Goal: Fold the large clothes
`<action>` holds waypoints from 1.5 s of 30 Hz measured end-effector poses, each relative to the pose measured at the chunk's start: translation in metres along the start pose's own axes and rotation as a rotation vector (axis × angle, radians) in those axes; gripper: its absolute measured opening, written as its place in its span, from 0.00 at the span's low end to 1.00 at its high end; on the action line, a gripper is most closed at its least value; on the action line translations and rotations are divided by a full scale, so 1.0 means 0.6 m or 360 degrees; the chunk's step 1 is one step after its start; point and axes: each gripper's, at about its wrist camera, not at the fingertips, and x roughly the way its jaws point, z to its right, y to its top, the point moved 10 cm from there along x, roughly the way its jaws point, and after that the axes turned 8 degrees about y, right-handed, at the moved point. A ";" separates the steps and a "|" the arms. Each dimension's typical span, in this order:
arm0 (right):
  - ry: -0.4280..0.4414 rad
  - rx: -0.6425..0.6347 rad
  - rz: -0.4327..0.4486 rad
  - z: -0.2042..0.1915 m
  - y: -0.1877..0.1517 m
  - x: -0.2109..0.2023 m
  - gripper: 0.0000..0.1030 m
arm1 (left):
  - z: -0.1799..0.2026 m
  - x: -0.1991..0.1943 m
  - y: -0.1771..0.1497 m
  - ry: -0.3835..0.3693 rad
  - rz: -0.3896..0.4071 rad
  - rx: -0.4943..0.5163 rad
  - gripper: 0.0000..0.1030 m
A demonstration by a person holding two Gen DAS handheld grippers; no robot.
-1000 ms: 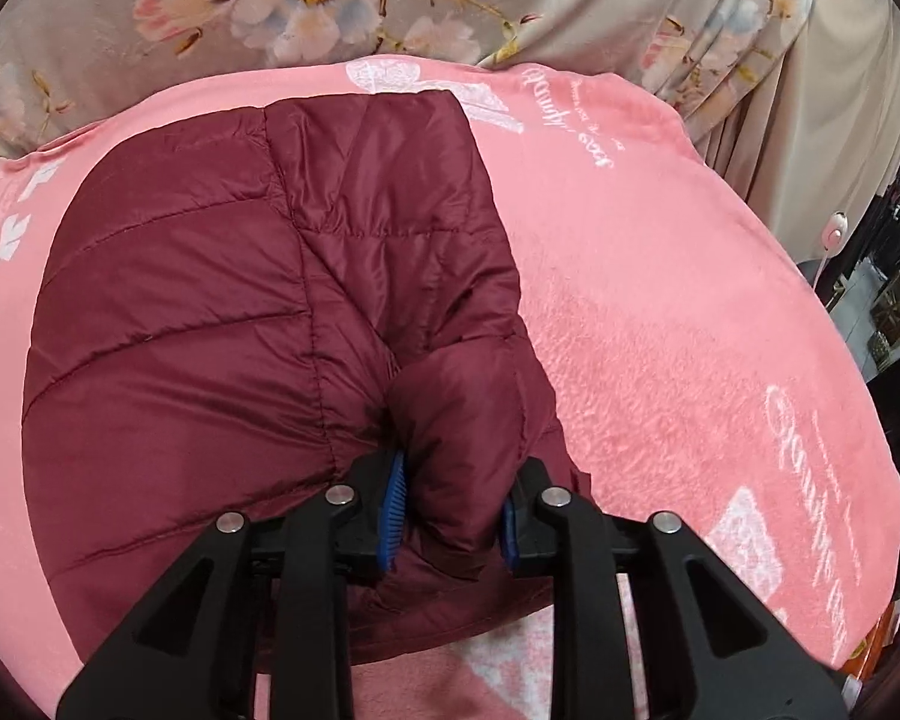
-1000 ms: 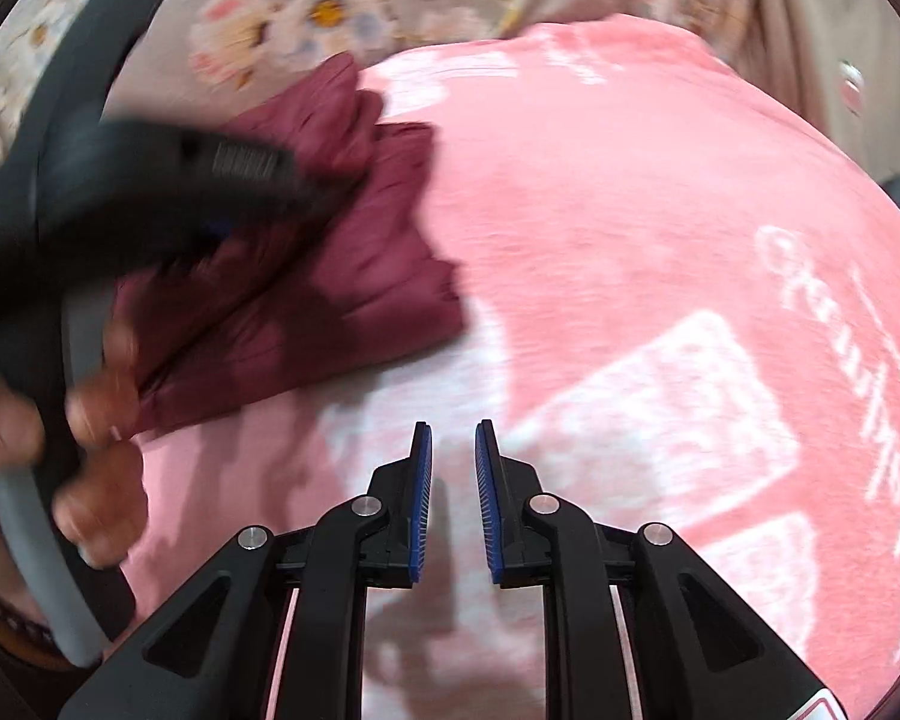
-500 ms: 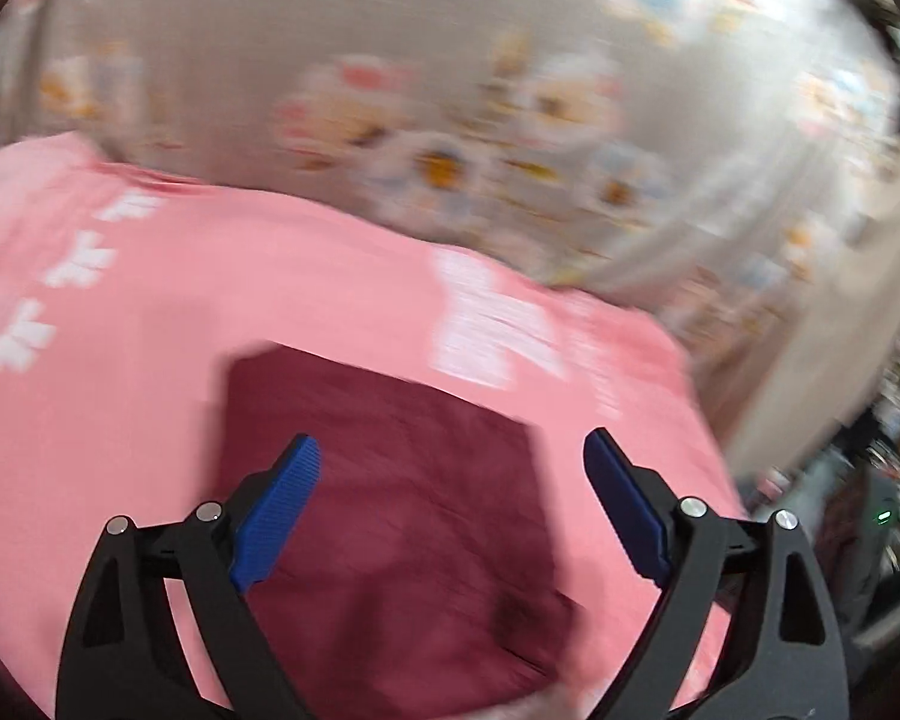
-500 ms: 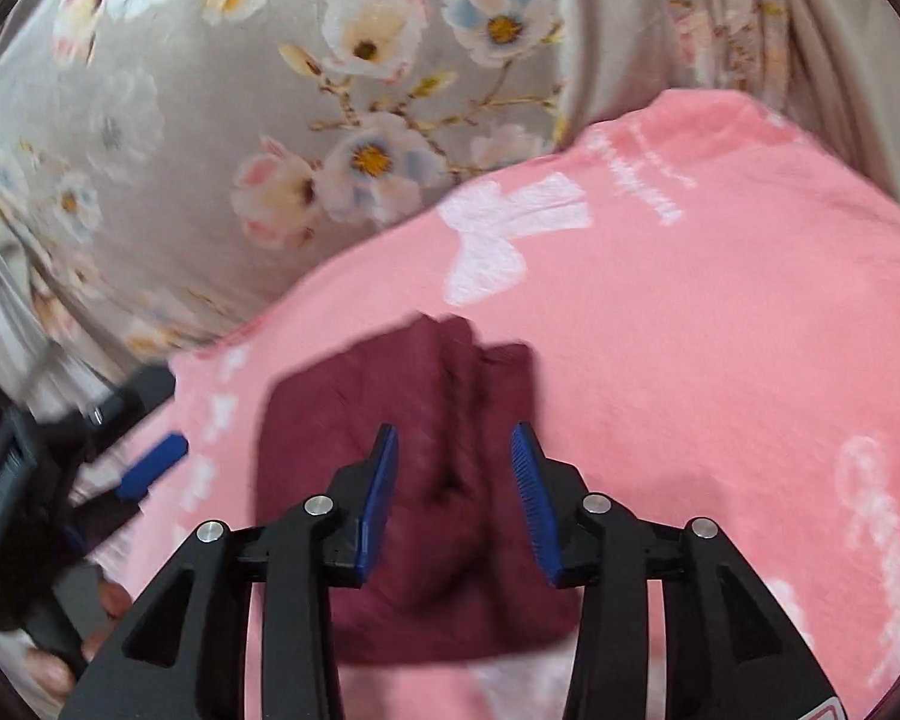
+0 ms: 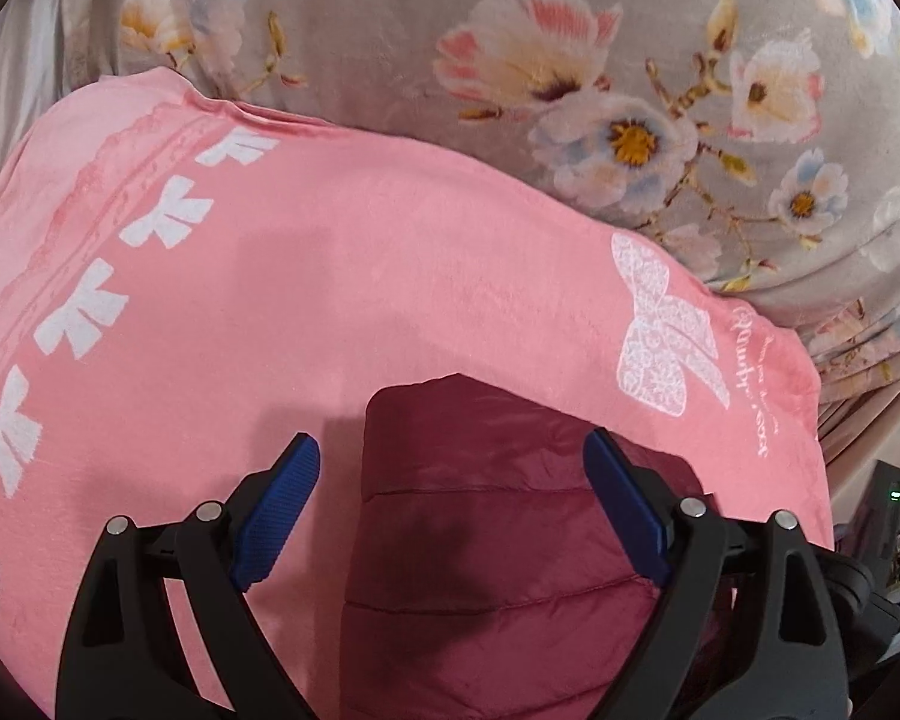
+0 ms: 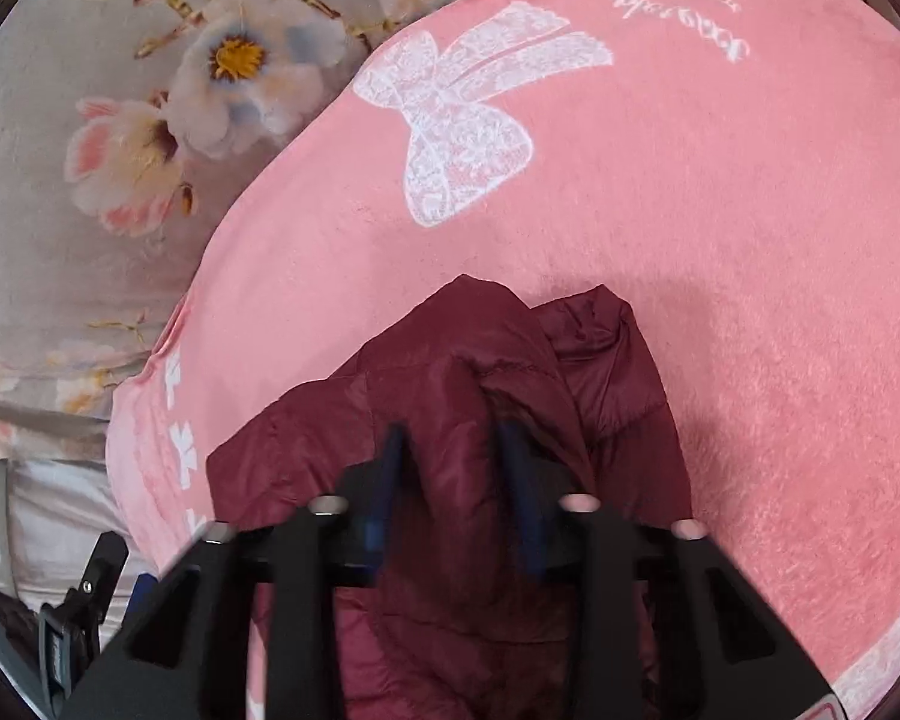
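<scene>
A maroon quilted jacket (image 5: 480, 546), already gathered into a compact bundle, is shown lying on a pink blanket (image 5: 270, 300) spread over a floral bedcover (image 5: 390, 18). The left gripper (image 5: 450, 504) is held spread wide above the bundle, with nothing between its blue pads (image 5: 276, 510). A raised ridge of the jacket (image 6: 468, 420) is seen between the fingers of the right gripper (image 6: 453, 462), apparently pinched, though blur leaves the firmness of that grip uncertain. A late folding or tidying step is judged to be in hand. Next, the pinched ridge would need to be laid flat and the loose right-hand flap tucked in.
</scene>
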 end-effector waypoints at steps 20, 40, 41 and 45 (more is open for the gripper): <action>-0.0296 -0.0444 0.0422 0.124 0.041 -0.016 0.05 | 0.143 0.126 -0.100 0.0250 0.0036 0.0330 0.93; -0.0247 -0.0539 0.0431 0.132 0.031 0.018 0.12 | 0.151 0.143 -0.110 0.0354 0.0217 0.0377 0.96; -0.0242 -0.0537 0.0431 0.132 0.032 0.018 0.12 | 0.152 0.144 -0.110 0.0354 0.0218 0.0377 0.96; -0.0212 -0.0520 0.0432 0.134 0.031 0.017 0.12 | 0.152 0.144 -0.111 0.0352 0.0215 0.0376 0.96</action>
